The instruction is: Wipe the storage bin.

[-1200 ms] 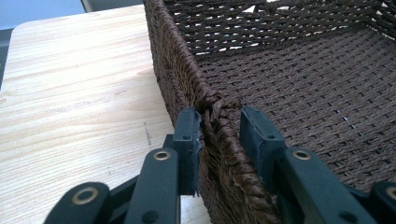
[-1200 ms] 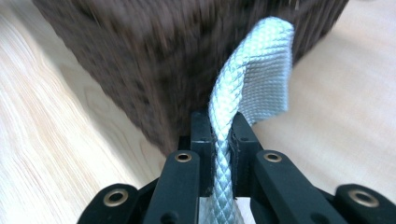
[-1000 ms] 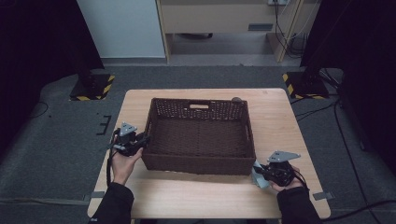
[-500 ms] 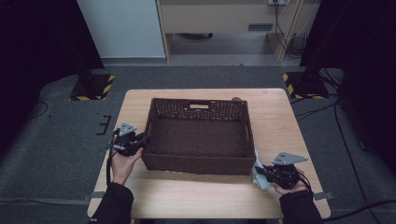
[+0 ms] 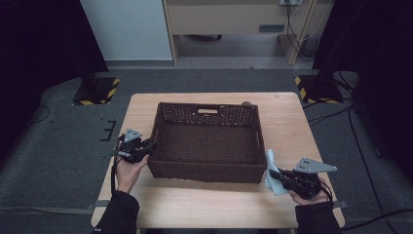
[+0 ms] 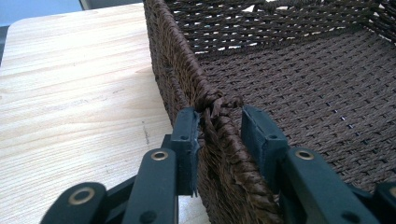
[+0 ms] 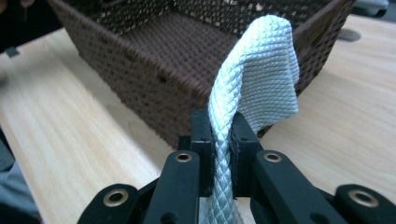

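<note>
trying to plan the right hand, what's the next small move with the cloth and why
Probably lift the cloth over the basket rim and inward. The right gripper is shut on it just outside the near right corner, the basket looks empty, and the left gripper straddles the left rim.

The wicker basket (image 5: 207,141) is dark brown, with a tight woven pattern on its floor and a more open weave with small light gaps along its walls. The cloth (image 7: 254,88) is pale blue-grey and has a small diamond quilted pattern on all its surface. The table (image 5: 292,131) is light wood with fine, pale grain lines. The left gripper (image 6: 219,135) and the right gripper (image 7: 222,140) have black jaws with brass-coloured rings at the joints. The floor (image 5: 58,146) around the table is dark grey, and two stands (image 5: 95,90) there carry yellow and black stripes.
</note>
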Available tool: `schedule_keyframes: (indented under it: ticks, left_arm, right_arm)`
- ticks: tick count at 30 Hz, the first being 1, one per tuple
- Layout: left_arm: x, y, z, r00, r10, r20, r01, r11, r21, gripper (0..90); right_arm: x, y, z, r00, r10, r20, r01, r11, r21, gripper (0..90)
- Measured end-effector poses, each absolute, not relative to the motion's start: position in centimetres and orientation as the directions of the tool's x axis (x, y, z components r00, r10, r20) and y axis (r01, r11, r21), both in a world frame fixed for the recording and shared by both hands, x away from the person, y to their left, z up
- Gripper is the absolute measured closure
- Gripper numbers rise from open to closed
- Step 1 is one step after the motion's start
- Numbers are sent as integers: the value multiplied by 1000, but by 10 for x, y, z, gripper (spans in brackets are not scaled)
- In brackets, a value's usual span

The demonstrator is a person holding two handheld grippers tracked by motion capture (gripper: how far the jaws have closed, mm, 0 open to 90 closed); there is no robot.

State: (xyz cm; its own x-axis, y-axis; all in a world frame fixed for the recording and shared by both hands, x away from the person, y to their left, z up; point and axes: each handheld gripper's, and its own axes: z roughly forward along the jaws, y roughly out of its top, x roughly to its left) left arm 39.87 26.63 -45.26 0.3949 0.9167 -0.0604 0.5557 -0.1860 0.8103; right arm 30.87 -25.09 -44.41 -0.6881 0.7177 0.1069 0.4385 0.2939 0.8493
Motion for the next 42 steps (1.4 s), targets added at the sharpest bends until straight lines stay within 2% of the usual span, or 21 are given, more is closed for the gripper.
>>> schedule_keyframes:
  ticks: [11,18,25,31,37,42]
  left_arm:
    - [399,267,-452,395,917,-62,560,-187,807,653]
    - [399,267,-452,396,916,-60,561,-190,806,649]
    - [399,267,-453,394,917,-60,557,-187,809,648]
    - [399,267,-453,394,917,-61,558,-186,808,644]
    - [399,268,-453,397,916,-60,558,-189,808,644]
    - [399,268,-453,396,916,-65,559,-185,809,641]
  right_arm:
    - [318,-238,-487,-665,733,141,570,377,730,840]
    - [324,-240,-497,-639,750,168,622,376,687,840]
    - [331,-266,-486,-525,840,140,627,271,730,838]
    - [337,-300,-489,-411,906,97,651,217,727,837]
    - [342,-316,-497,-355,929,100,691,189,697,836]
    - [345,-317,-504,-354,932,80,712,213,669,822]
